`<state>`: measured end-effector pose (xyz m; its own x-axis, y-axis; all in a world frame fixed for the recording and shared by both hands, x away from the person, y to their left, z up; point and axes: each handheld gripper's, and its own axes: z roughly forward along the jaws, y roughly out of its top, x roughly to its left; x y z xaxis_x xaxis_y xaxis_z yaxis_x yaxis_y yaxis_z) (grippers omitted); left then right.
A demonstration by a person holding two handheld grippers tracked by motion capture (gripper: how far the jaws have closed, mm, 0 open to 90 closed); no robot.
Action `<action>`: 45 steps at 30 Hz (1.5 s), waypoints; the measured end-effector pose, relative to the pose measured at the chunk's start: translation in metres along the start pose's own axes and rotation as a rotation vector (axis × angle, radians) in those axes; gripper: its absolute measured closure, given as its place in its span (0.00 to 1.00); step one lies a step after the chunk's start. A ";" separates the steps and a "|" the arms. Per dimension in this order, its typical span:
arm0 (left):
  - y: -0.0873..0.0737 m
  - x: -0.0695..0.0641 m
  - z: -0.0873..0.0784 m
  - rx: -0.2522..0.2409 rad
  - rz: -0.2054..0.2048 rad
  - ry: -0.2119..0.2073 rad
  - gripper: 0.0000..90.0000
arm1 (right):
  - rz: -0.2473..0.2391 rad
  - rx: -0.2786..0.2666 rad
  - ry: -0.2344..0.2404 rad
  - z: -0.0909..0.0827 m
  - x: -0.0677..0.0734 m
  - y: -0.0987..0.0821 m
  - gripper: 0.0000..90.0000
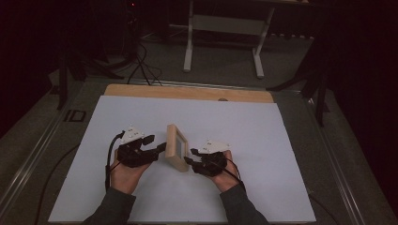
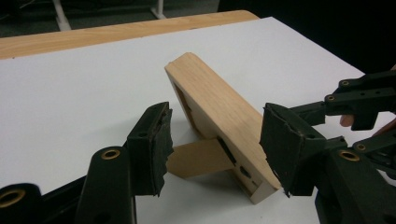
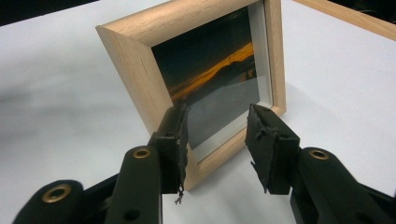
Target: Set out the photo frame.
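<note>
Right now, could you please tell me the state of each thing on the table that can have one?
picture frame: upright, leaning back on its stand, glass towards the right gripper.
back stand: folded out, foot on the white sheet.
left gripper: jaws open, either side of the stand, not pressing it.
right gripper: jaws open at the frame's lower front corner; contact cannot be told.

Left gripper and right gripper fingers parted.

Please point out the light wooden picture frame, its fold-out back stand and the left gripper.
Light wooden picture frame [image 3: 140, 51]: right gripper view, left rail.
Tan fold-out back stand [image 2: 198, 158]: left gripper view, flat face.
Black left gripper [image 2: 212, 144]: left gripper view, midway between fingertips.
</note>
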<state>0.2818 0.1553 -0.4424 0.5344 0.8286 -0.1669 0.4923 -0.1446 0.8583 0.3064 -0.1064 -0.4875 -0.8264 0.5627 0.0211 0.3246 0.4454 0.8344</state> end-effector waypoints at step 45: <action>-0.014 -0.024 0.034 0.076 0.038 -0.043 0.37 | 0.006 -0.008 -0.010 -0.003 -0.003 0.000 0.64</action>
<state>0.2856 0.1191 -0.4676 0.5818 0.7981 -0.1565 0.5211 -0.2181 0.8252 0.3074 -0.1101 -0.4856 -0.8196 0.5725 0.0205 0.3257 0.4362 0.8388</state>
